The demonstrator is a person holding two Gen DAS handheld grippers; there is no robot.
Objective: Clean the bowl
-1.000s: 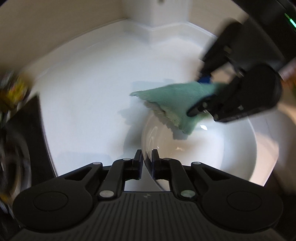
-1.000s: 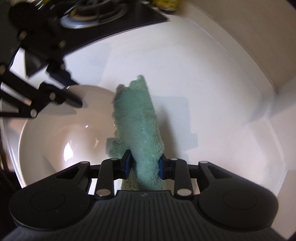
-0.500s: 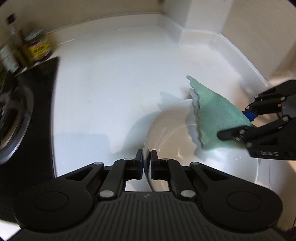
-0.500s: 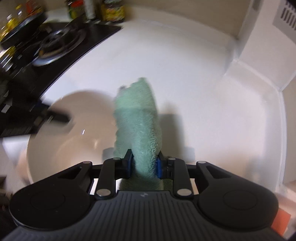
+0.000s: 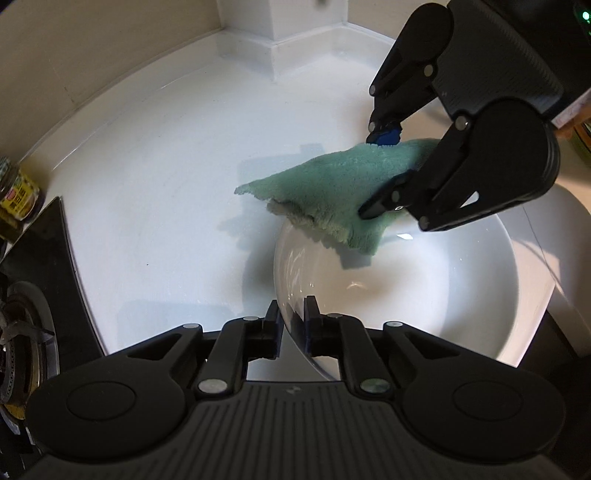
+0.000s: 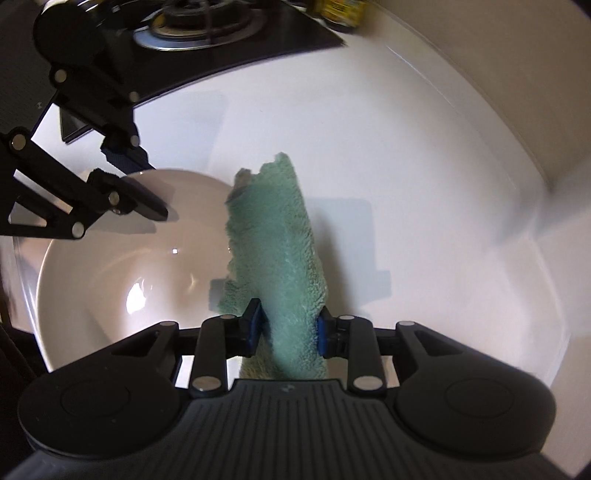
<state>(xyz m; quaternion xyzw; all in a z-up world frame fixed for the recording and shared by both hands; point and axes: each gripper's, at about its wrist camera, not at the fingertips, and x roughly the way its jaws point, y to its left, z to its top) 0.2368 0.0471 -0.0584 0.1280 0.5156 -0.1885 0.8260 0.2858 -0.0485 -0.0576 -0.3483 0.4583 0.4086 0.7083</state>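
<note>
A white bowl [image 5: 424,295] sits on the white counter [image 5: 166,166]. My left gripper [image 5: 293,328] straddles its near rim; the jaws are opening, the rim stands in the gap and the pads look just clear of it. In the right wrist view that left gripper [image 6: 149,188] has one finger outside and one inside the bowl [image 6: 110,277]. My right gripper [image 6: 289,328] is closed on a fluffy green cloth [image 6: 277,240]; its jaws are opening but both pads still touch it. From the left wrist, the cloth [image 5: 332,192] hangs from the right gripper [image 5: 375,175] over the bowl's far rim.
A black hob with a gas burner [image 5: 37,295] lies left of the bowl, also seen in the right wrist view as the hob [image 6: 203,22]. A labelled jar [image 5: 18,192] stands by it. A wall and a boxed corner [image 5: 306,29] close off the counter's back.
Both views swung away and came back to much the same framing. The left jaws narrowed on the rim, then widened. The right jaws spread wider around the cloth, which stays over the bowl's rim.
</note>
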